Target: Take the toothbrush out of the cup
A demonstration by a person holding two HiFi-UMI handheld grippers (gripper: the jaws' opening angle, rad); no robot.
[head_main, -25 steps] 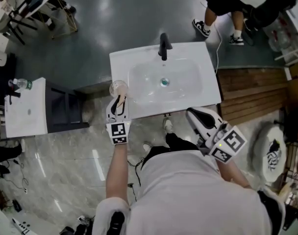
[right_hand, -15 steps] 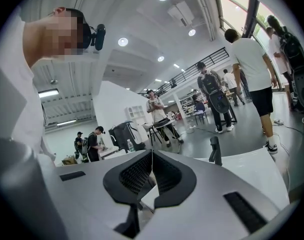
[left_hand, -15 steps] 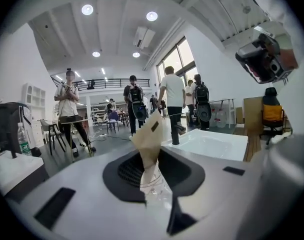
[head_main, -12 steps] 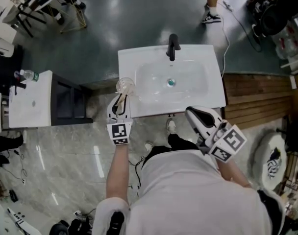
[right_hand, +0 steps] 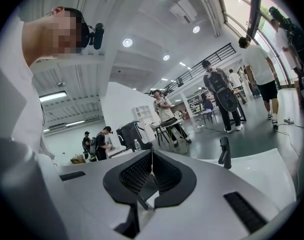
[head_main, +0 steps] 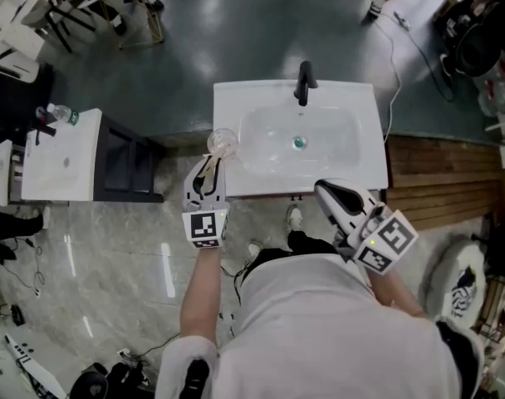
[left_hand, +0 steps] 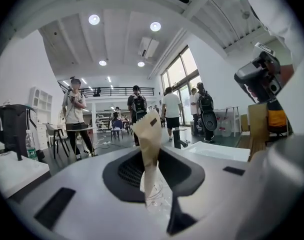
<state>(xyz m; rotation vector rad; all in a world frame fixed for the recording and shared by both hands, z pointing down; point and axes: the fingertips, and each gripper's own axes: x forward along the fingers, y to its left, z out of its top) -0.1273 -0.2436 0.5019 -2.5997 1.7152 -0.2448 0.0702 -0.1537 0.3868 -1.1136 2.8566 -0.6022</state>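
Observation:
A clear cup (head_main: 223, 142) stands on the front left corner of the white sink (head_main: 362, 166). My left gripper (head_main: 208, 165) hovers just in front of it, shut on a toothbrush in tan paper wrap (head_main: 205, 174). In the left gripper view the toothbrush (left_hand: 149, 144) stands upright between the pads of the left gripper (left_hand: 153, 156), with its lower end over the cup (left_hand: 159, 200). My right gripper (head_main: 326, 191) is at the sink's front edge, apart from the cup. The right gripper view shows this gripper (right_hand: 152, 156) shut and empty.
A black faucet (head_main: 303, 83) stands at the back of the sink. A second white counter (head_main: 66, 160) with a bottle (head_main: 60, 112) is to the left, beside a dark cabinet (head_main: 128, 166). Several people stand further off in the room.
The left gripper has lifted a little with the toothbrush and drawn slightly away from the cup. The right gripper has stayed put.

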